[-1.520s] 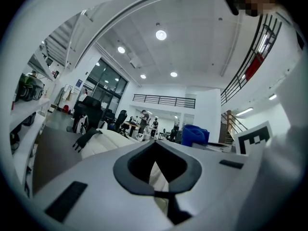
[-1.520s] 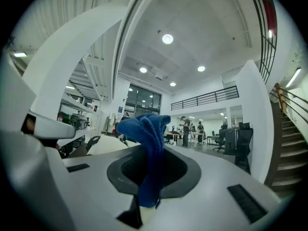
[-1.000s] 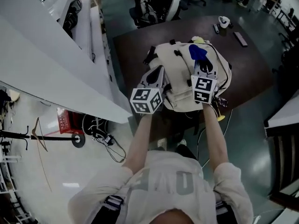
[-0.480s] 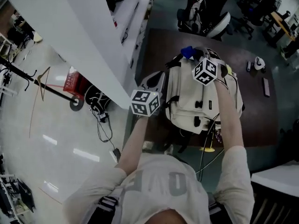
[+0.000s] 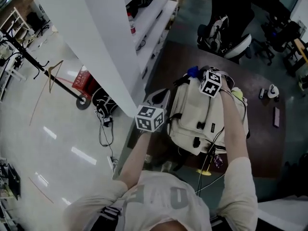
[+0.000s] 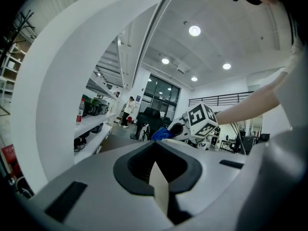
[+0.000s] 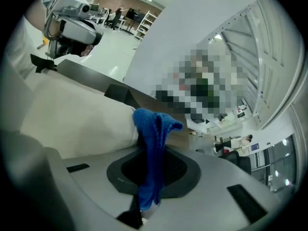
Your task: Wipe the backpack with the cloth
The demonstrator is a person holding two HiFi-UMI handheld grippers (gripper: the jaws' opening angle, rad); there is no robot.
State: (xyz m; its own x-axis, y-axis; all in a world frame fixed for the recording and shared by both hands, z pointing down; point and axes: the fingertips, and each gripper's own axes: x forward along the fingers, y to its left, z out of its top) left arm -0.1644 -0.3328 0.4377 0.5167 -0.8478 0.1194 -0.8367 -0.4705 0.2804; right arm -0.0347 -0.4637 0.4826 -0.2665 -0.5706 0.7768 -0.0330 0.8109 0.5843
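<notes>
Blue cloth (image 7: 152, 134) is clamped in the right gripper (image 7: 150, 177) at the cream backpack's (image 5: 199, 117) top end; the left gripper (image 6: 157, 174) pinches its side. Wiping seems underway, with the lower panels likely left.

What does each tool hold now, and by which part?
The right tool pinches the blue cloth along its middle; the left tool pinches a thin cream strip at the backpack edge.

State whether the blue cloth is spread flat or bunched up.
Bunched: the cloth stands as a crumpled strip pinched in the right tool, beside the backpack.
</notes>
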